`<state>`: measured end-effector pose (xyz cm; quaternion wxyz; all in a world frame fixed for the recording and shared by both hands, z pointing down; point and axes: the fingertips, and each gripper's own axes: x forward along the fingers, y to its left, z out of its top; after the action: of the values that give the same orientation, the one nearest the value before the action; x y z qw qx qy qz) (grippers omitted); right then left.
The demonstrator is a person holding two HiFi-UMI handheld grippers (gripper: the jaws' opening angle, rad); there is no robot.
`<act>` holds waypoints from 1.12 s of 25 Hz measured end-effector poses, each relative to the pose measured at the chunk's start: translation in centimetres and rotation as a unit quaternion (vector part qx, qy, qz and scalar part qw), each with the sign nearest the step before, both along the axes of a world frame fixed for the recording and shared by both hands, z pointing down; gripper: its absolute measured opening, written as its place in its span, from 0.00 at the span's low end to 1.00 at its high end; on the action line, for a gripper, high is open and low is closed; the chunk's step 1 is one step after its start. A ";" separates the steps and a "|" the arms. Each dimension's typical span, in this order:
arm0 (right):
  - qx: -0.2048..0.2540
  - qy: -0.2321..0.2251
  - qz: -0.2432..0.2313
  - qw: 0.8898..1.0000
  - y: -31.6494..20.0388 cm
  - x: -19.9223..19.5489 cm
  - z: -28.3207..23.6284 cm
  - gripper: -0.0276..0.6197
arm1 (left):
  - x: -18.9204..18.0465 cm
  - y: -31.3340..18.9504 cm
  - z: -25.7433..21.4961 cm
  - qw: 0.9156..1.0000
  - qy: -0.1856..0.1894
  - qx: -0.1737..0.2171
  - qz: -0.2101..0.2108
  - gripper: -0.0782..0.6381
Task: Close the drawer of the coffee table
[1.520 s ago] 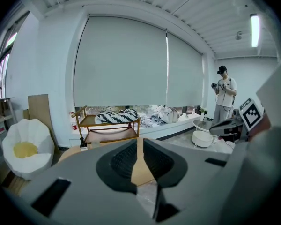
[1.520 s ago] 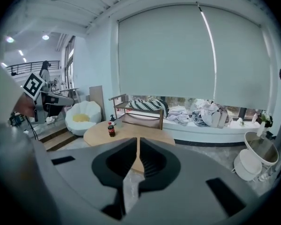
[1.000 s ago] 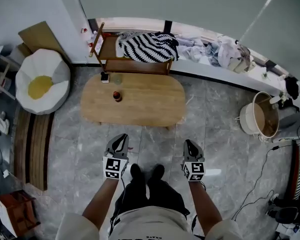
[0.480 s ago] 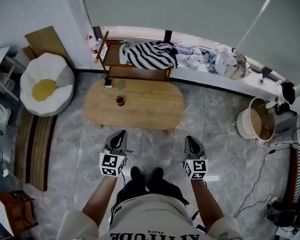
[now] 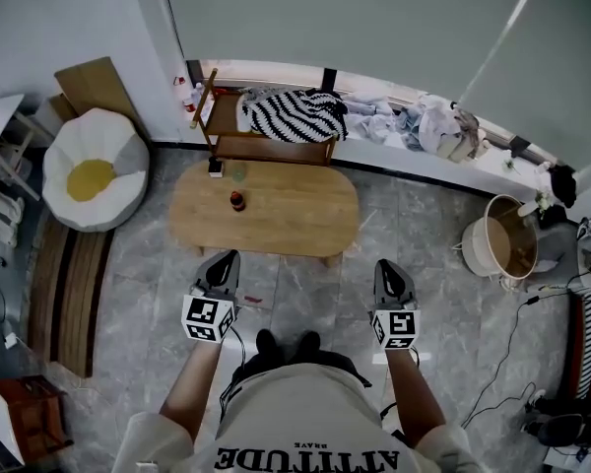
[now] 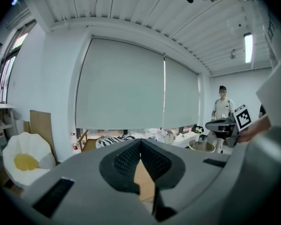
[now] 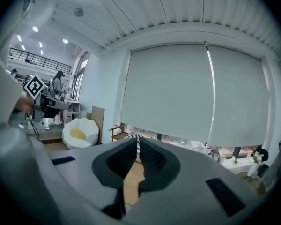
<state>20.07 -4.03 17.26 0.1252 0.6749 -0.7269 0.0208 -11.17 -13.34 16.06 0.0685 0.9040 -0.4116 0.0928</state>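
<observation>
The oval wooden coffee table [image 5: 276,220] stands on the grey tile floor ahead of me, with a small dark bottle [image 5: 236,201] on its top. No drawer can be made out on it from above. My left gripper [image 5: 228,257] hangs in the air short of the table's near left edge, shut and empty. My right gripper [image 5: 385,265] is level with it, off the table's near right end, also shut with nothing between the jaws. In the left gripper view the left gripper [image 6: 140,142] shows its pads pressed together; the right gripper [image 7: 137,141] in its own view looks the same.
A white and yellow beanbag [image 5: 91,170] sits left of the table. Behind it stands a wooden rack [image 5: 217,126] with a striped cloth [image 5: 294,113]. A window ledge [image 5: 424,141] holds clothes. A round bin [image 5: 500,244] and cables lie right; a slatted bench [image 5: 67,294] lies left. A person [image 6: 222,109] stands far right.
Both grippers have risen from low near my feet and now sit a little wider apart. The head view has lifted, so the table looks slightly smaller.
</observation>
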 end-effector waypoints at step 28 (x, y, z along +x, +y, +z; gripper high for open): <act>0.009 0.000 0.017 1.000 1.5 2.8 -2.1 0.07 | -1.3 0.5 -1.6 1.000 -0.015 0.025 -0.002 0.14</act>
<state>22.85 -2.56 15.17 0.1192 0.6883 -0.7154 0.0164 -12.48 -12.84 14.46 0.0399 0.9030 -0.4168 0.0963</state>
